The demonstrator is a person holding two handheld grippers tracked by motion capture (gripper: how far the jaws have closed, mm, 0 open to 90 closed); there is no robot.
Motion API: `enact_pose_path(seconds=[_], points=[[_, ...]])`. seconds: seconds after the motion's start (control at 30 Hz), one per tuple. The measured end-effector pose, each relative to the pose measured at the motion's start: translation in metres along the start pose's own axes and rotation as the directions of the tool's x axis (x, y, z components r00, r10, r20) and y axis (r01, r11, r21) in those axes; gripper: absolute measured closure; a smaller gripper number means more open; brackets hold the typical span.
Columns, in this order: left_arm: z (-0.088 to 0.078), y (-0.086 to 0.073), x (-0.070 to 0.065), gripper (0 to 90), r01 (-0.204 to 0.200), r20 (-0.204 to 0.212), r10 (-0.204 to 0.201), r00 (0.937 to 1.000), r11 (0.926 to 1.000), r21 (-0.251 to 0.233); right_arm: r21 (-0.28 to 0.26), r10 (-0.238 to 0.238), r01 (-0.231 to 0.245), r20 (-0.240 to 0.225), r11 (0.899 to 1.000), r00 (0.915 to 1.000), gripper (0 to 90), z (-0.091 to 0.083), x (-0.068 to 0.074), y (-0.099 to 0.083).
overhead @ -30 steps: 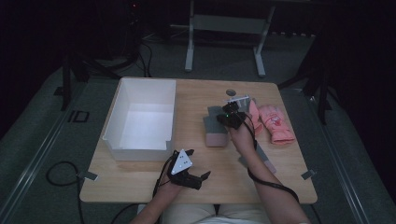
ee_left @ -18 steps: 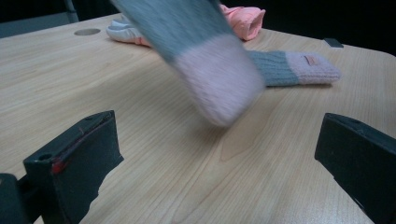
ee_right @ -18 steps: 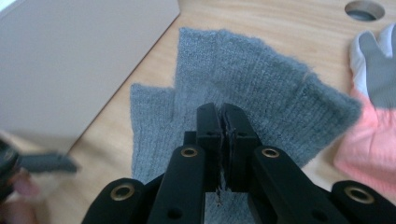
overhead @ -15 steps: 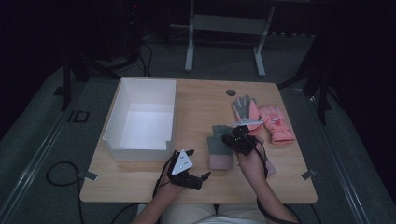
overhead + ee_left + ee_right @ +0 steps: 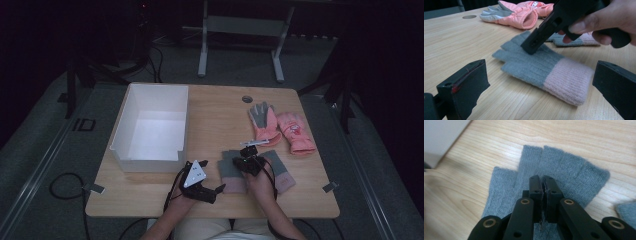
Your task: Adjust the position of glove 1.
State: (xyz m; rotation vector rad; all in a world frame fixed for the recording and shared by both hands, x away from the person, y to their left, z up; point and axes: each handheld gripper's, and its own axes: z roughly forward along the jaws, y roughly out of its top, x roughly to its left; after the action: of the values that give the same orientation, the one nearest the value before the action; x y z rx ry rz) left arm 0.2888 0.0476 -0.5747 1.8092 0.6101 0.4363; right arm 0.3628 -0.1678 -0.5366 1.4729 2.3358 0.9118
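Right claw (image 5: pixel 543 185) beside empty box (image 5: pixel 150 131)

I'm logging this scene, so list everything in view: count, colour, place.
knit gloves: two, grey with pink cuffs, near edge of table, one under the right gripper.
padded gloves: two, pink, one with a grey palm, far right of table.
box: one, white, open, left half of table.
table: one, light wood.
metal stand: one, grey, on the floor beyond the table.
left gripper: one, black, jaws open, near edge.
right gripper: one, black, jaws shut, tips on the left knit glove.
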Motion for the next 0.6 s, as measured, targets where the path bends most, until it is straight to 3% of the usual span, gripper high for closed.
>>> enact_pose_path(seconds=[0.17,0.37,0.47,0.6], points=[[0.000,0.000,0.000,0.0,-0.004,0.001,0.004,1.0000,1.0000,-0.001,0.006,0.024,-0.024,0.017,1.000,0.9996,84.5,0.011,-0.002,-0.006],[0.000,0.000,0.000,0.0,-0.001,0.002,0.001,1.0000,1.0000,0.000,-0.002,0.011,-0.011,0.020,1.000,0.9997,79.6,0.011,-0.001,-0.006],[0.000,0.000,0.000,0.0,0.000,0.005,0.000,1.0000,1.0000,-0.001,-0.013,-0.010,0.010,0.006,1.000,0.9999,76.6,0.002,-0.004,-0.002],[0.000,0.000,0.000,0.0,0.000,0.005,0.000,1.0000,1.0000,0.000,-0.067,-0.095,0.094,-0.014,0.993,0.9954,72.8,-0.021,-0.018,0.007]])
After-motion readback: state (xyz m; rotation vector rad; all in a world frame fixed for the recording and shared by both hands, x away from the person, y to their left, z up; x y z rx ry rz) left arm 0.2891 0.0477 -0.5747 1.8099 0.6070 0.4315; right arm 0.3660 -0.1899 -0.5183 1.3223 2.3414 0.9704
